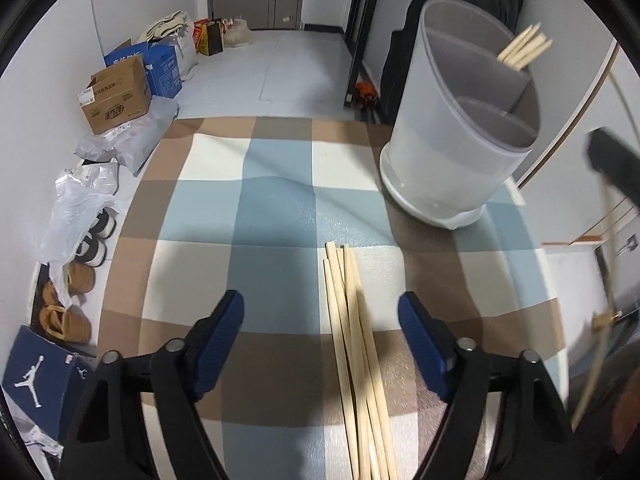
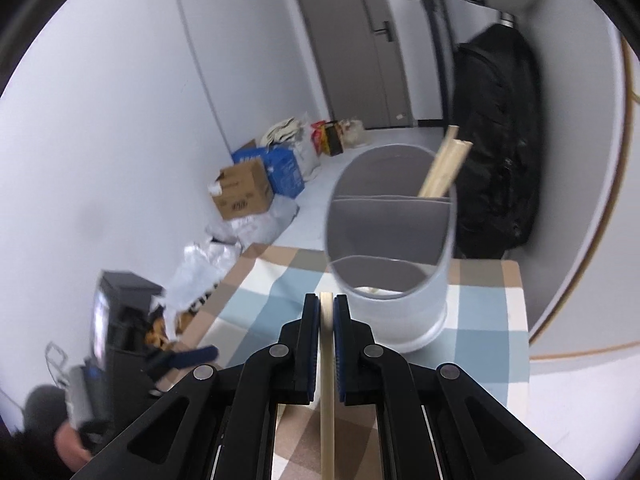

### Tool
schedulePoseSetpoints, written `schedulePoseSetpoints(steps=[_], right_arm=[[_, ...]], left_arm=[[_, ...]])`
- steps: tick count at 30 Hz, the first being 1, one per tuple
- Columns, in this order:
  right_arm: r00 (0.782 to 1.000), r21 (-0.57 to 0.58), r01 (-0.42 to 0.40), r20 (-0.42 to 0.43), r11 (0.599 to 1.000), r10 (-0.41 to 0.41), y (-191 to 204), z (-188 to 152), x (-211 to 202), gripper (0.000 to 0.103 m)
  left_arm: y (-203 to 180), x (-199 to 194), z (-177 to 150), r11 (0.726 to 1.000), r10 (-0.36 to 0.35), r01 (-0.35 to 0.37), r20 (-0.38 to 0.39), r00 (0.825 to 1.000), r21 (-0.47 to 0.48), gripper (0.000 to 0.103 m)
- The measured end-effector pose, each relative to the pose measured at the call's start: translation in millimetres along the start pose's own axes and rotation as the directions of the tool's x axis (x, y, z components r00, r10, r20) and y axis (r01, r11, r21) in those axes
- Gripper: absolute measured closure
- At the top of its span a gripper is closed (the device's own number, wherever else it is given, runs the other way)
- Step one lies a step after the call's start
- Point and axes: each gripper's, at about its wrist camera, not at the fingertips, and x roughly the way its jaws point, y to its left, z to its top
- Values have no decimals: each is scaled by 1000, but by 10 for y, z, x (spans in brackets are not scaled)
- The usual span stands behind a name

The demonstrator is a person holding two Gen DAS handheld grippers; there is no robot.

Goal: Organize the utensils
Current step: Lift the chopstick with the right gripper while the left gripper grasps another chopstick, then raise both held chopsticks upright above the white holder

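Readable marks are few, all on boxes along the floor by the wall.

In the left wrist view, a dark blue shoebox (image 1: pixel 44 376) at the lower left bears a white jumping-figure logo, the Jordan brand mark, on its side, with a smaller copy beside it. A brown cardboard carton (image 1: pixel 118 96) carries dark printed characters and a white sticker label, too small to read. The blue box (image 1: pixel 160 66) behind it shows white characters, likewise illegible. In the right wrist view the same carton's print is blurred.
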Motion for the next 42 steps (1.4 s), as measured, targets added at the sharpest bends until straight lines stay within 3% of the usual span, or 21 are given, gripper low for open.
schedulePoseSetpoints(steps=[4,9,12,14,20,23,35,42], right_arm=[[1000,44,-20,23,999,19,-134,18,-70,97],[995,93,-69,84,993,61,-274,83,-209,97],[991,98,-72,120,993,60,-303,102,-266,97],[989,102,-75,137,992,60,-327,123,-299,97],[990,84,-80,121,993,70,-322,149,-277,97],[991,60,-96,97,994,90,-268,132,-251,97],[993,24,-92,78,995,90,-200,80,-247,97],[993,6,-81,83,997,80,-142,73,-266,97]], left_arm=[[-107,112,49,999,27,-26,-26,999,19,42],[-220,201,90,997,61,-59,-48,997,58,46],[-240,304,121,994,87,-82,-68,994,71,61],[-203,366,124,997,67,-62,-99,993,50,80],[-188,323,136,999,24,-22,-99,995,24,87],[-153,274,130,1000,-19,18,-90,996,-13,103],[-48,12,135,973,-179,174,-20,984,-148,103],[145,8,244,951,-226,227,26,974,-209,103]])
